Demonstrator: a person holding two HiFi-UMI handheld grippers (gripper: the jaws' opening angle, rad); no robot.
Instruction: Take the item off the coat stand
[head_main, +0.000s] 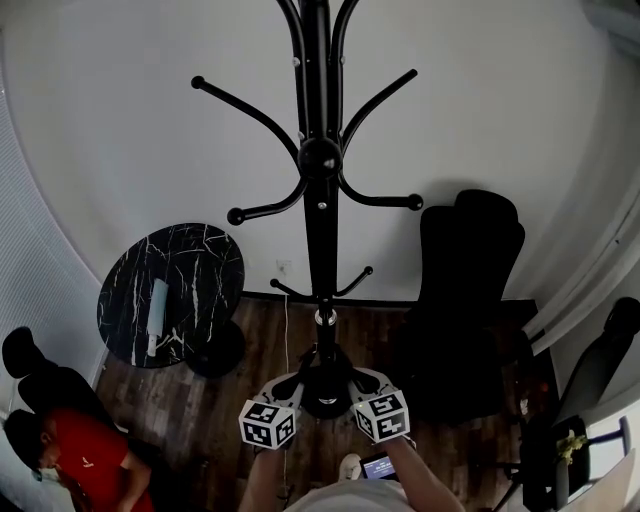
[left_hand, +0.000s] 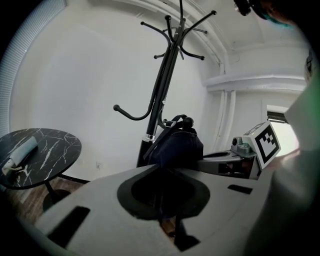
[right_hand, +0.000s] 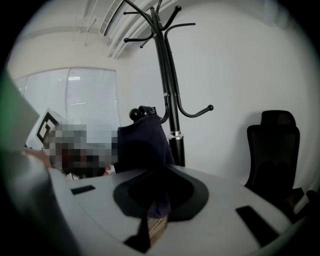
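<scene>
Dark bag (left_hand: 176, 145) hangs by its strap on a low hook of the coat stand (head_main: 320, 220). My left gripper (left_hand: 162, 195) and right gripper (right_hand: 160, 195) are both pinched shut on its fabric. Rm: white wall, wood floor (head_main: 250, 330), round marble counter (head_main: 200, 270) at left, black chair (head_main: 470, 270) at right.

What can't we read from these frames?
Coat stand top: cut by head view's upper edge.
Dark item: bag or garment unclear; head view loses it against the stand base.
White object on round table: too small.
Right gripper view: mosaic patch hides area left of item.
</scene>
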